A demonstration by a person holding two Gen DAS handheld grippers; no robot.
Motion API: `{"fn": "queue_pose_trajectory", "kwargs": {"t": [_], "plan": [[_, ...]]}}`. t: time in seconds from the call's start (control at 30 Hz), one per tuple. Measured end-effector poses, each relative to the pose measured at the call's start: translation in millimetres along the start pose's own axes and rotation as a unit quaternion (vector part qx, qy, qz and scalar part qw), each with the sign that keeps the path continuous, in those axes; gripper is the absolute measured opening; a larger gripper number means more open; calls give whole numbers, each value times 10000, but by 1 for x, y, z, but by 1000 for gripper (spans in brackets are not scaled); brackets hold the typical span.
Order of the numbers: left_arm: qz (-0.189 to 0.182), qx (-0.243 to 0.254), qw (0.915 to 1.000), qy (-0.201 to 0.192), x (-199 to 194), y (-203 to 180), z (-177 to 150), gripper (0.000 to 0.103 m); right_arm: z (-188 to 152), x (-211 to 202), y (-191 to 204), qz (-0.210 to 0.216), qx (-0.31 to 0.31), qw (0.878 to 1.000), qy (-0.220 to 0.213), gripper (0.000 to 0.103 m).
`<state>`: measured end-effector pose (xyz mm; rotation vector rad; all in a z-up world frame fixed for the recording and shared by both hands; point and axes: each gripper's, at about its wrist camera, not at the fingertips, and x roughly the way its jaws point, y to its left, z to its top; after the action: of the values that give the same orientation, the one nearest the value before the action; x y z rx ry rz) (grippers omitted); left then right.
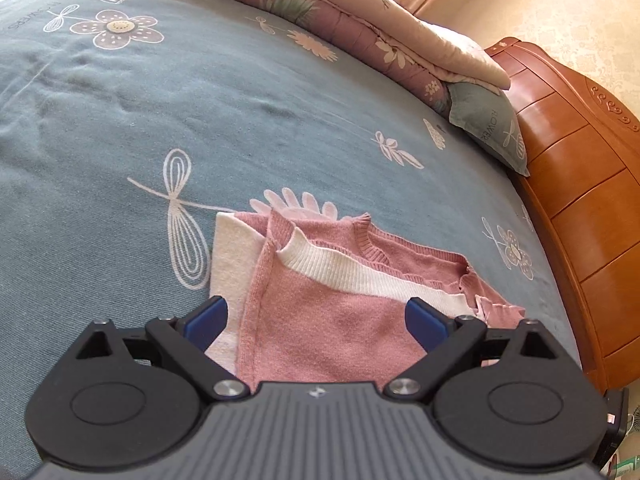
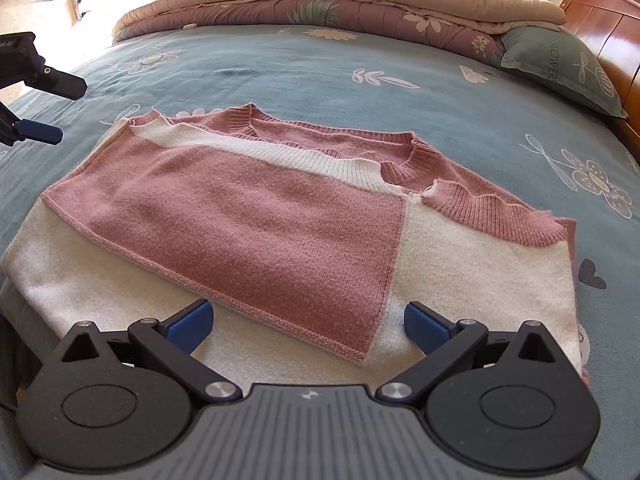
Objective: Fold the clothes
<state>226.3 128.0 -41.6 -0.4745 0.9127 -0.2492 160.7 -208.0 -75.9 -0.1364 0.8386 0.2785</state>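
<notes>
On the blue floral bedsheet [image 2: 320, 68], folded pink-and-cream knit sweater [image 2: 248, 216], both grippers' fingers [image 1: 212, 320] spread wide.

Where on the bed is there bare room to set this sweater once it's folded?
The widest bare patch of bedspread lies between the sweater and the rolled quilt. The pillow takes the headboard corner. Both tongs, left and right, crowd the near edge.

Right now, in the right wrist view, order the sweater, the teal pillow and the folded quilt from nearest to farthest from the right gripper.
1. Sweater: directly ahead of the right gripper, beneath its open fingers.
2. Teal pillow: far right, by the headboard.
3. Folded quilt: along the bed's far edge; only a little beyond the pillow.
</notes>
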Motion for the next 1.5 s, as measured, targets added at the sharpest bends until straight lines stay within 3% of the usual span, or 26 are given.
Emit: {"fn": "queue_pose_trajectory", "kwargs": {"t": [0.2, 0.33, 0.5, 0.77, 0.93, 1.23, 1.5], "plan": [[-335, -470, 9974, 433, 13, 30, -12, 95, 0, 0, -3, 41, 117, 9999, -15, 103], [-277, -602, 9961, 587, 25, 42, -18, 95, 0, 0, -3, 39, 125, 9999, -39, 103], [-818, -897, 9895, 784, 40, 52, -19, 95, 0, 3, -1, -11, 41, 10000, -46, 103], [-1308, -876, 9843, 795, 68, 60, 10, 95, 3, 8, 4, -169, -174, 9997, 10, 103], [-1603, -1149, 9775, 749, 87, 64, 24, 95, 3, 8, 5, -197, -171, 9997, -6, 103], [-2113, -917, 9584, 1684, 71, 66, -2, 96, 1, 7, 3, -131, -235, 9996, -69, 103], [-2246, -1016, 9558, 1602, 101, 61, 30, 96, 0, 6, 2, -98, -234, 9996, -90, 103]]}}
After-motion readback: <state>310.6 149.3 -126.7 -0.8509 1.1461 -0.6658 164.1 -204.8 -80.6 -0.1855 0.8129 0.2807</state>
